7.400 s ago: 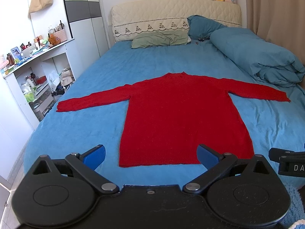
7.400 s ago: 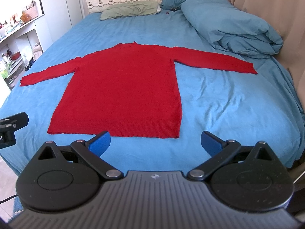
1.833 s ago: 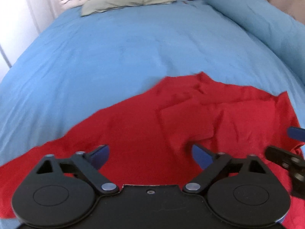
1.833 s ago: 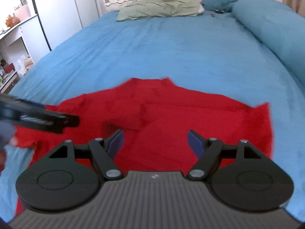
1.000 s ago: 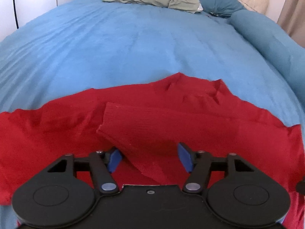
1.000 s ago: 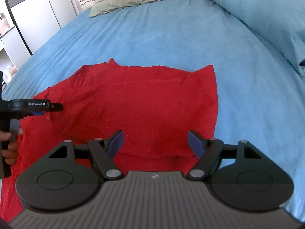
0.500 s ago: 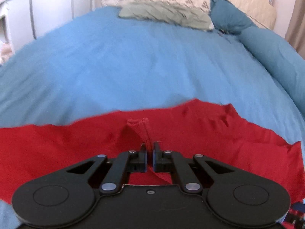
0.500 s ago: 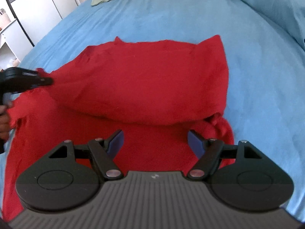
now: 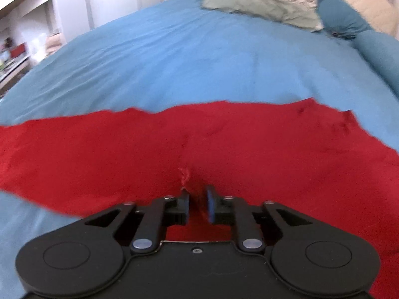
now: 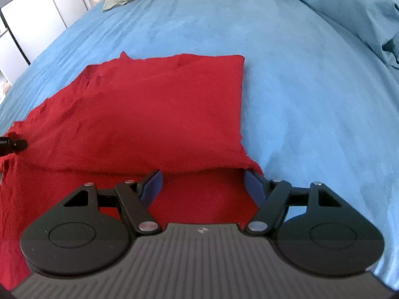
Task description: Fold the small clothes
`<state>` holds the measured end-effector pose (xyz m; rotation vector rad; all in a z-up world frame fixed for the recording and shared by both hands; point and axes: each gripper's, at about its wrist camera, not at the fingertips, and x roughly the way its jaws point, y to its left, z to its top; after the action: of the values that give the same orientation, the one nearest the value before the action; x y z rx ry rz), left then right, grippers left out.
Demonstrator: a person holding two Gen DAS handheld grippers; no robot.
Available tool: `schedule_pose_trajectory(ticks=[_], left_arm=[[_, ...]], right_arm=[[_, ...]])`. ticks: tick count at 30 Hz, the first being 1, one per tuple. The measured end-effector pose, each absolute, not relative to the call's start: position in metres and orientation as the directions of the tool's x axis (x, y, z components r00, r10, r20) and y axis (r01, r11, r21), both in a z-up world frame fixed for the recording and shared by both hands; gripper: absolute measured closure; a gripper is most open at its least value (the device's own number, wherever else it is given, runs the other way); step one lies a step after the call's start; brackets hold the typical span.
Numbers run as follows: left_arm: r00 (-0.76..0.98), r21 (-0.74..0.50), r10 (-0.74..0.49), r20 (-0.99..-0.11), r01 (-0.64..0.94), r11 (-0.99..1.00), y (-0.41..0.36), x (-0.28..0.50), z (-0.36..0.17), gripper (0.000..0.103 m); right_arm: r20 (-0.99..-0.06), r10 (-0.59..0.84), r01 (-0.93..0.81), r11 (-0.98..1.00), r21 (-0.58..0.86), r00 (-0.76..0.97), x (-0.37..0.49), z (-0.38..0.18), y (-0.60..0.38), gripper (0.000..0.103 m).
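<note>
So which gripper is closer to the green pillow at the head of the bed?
Neither clearly. The left gripper and the right gripper both sit over the red sweater, far from the green pillow.
</note>
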<state>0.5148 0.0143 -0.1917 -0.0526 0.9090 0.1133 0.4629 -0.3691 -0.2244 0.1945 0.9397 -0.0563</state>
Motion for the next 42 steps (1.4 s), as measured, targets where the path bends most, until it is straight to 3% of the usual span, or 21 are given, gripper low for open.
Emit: schedule_pose_trajectory(ticks=[2, 4, 6, 9, 15, 19, 24, 28, 32, 37, 42], left_arm=[[0.588, 0.055, 0.134, -0.798, -0.150, 0.987, 0.022, 0.508, -0.187, 0.063], [0.587, 0.090, 0.171, -0.791, -0.164, 0.982, 0.028, 0.500, -0.177, 0.060], [0.620, 0.062, 0.131, -0.774, -0.131, 0.989, 0.030, 0.493, -0.163, 0.037], [0.667, 0.013, 0.024, -0.745, -0.022, 1.000, 0.018, 0.496, -0.152, 0.021], [0.636, 0.047, -0.004, -0.772, 0.064, 0.997, -0.010, 0.515, -0.184, 0.022], [0.602, 0.040, -0.008, -0.798, 0.067, 0.997, -0.013, 0.515, -0.205, 0.023], [0.607, 0.010, -0.035, -0.794, 0.070, 0.997, -0.012, 0.508, -0.178, 0.025], [0.645, -0.047, -0.066, -0.762, 0.047, 0.998, 0.006, 0.487, -0.123, 0.024], [0.696, -0.111, -0.087, -0.713, 0.010, 0.994, 0.044, 0.460, -0.064, 0.000], [0.707, -0.119, 0.001, -0.707, -0.121, 0.985, 0.122, 0.436, -0.043, 0.000], [0.683, -0.062, 0.147, -0.716, -0.272, 0.960, 0.231, 0.423, -0.068, 0.005]], right_arm=[[-0.819, 0.023, 0.117, 0.987, 0.110, 0.573, 0.461, -0.220, -0.364, 0.014], [-0.819, 0.010, 0.094, 0.992, 0.078, 0.573, 0.458, -0.209, -0.355, 0.014], [-0.790, 0.007, 0.044, 0.998, 0.042, 0.613, 0.453, -0.193, -0.343, 0.012], [-0.749, 0.031, -0.027, 0.999, 0.018, 0.662, 0.456, -0.182, -0.326, 0.005], [-0.783, -0.009, 0.027, 1.000, 0.009, 0.622, 0.479, -0.219, -0.329, 0.005], [-0.778, 0.029, 0.068, 0.993, 0.092, 0.628, 0.475, -0.231, -0.342, 0.005], [-0.766, 0.038, 0.064, 0.993, 0.103, 0.641, 0.473, -0.211, -0.344, 0.005], [-0.730, 0.052, 0.048, 0.992, 0.115, 0.682, 0.461, -0.162, -0.333, 0.005], [-0.724, 0.074, -0.007, 0.995, 0.095, 0.686, 0.452, -0.106, -0.304, 0.003], [-0.710, 0.135, -0.091, 0.991, 0.099, 0.691, 0.445, -0.072, -0.256, 0.000], [-0.730, 0.151, -0.075, 0.988, 0.136, 0.666, 0.452, -0.088, -0.206, 0.000]])
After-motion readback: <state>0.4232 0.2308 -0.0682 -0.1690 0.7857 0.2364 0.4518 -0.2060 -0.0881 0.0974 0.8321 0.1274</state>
